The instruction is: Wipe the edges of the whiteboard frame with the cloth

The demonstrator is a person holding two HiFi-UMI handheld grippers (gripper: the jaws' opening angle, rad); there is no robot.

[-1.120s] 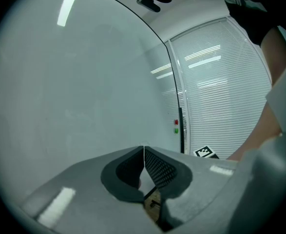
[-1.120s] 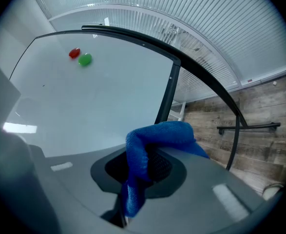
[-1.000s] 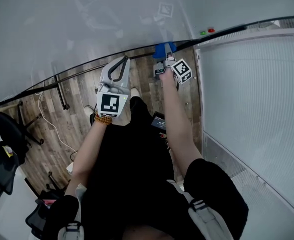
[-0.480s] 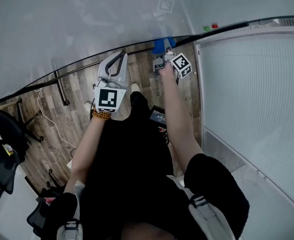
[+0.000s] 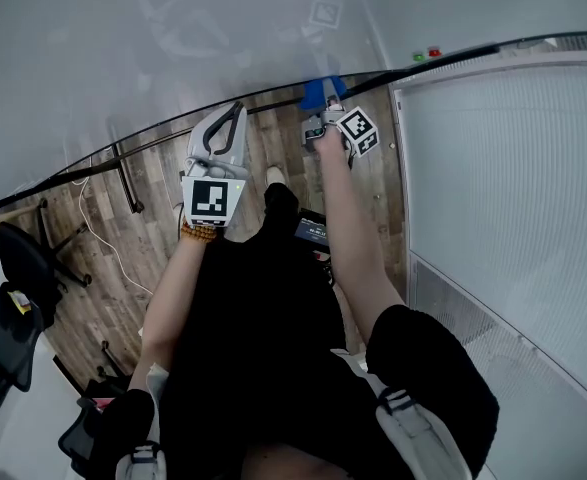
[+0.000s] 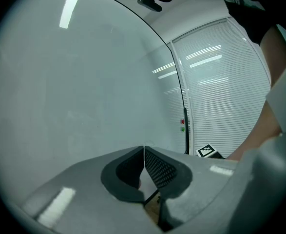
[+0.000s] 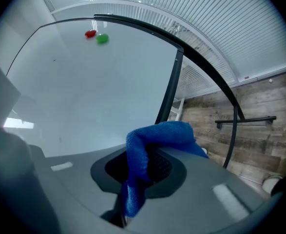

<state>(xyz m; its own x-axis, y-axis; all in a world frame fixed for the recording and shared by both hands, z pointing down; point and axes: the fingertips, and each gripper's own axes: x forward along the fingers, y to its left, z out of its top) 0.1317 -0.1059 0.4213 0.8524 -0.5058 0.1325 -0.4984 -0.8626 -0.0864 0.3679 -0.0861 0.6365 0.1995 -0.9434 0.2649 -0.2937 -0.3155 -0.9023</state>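
1. At the far left, a black office chair [image 5: 21,266] stands on the wooden floor [image 5: 163,193], and a white cable [image 5: 95,236] lies near it
2. The whiteboard [image 5: 173,38] fills the upper part of the head view, and its dark frame [image 5: 153,143] runs along the lower edge, from the left up to the right
3. The left gripper [image 5: 236,110] points toward this frame, a little to the left of the other gripper. In the left gripper view [image 6: 143,154] its jaws are pressed together and nothing is between them
4. The right gripper [image 5: 321,114] is held out on a straight arm, and its jaws pinch a blue cloth [image 5: 320,92]. In the right gripper view [image 7: 142,165] the cloth [image 7: 158,133] folds over the jaw tips, and one end hangs down between them
5. In the head view the cloth sits right at the dark frame, at the bottom edge of the board. In the right gripper view the frame [image 7: 168,89] passes just behind the cloth
6. A green magnet [image 5: 418,57] and a red magnet [image 5: 434,52] sit on the board, near its right end
7. On the right is a pale ribbed panel [image 5: 503,188], beside the board
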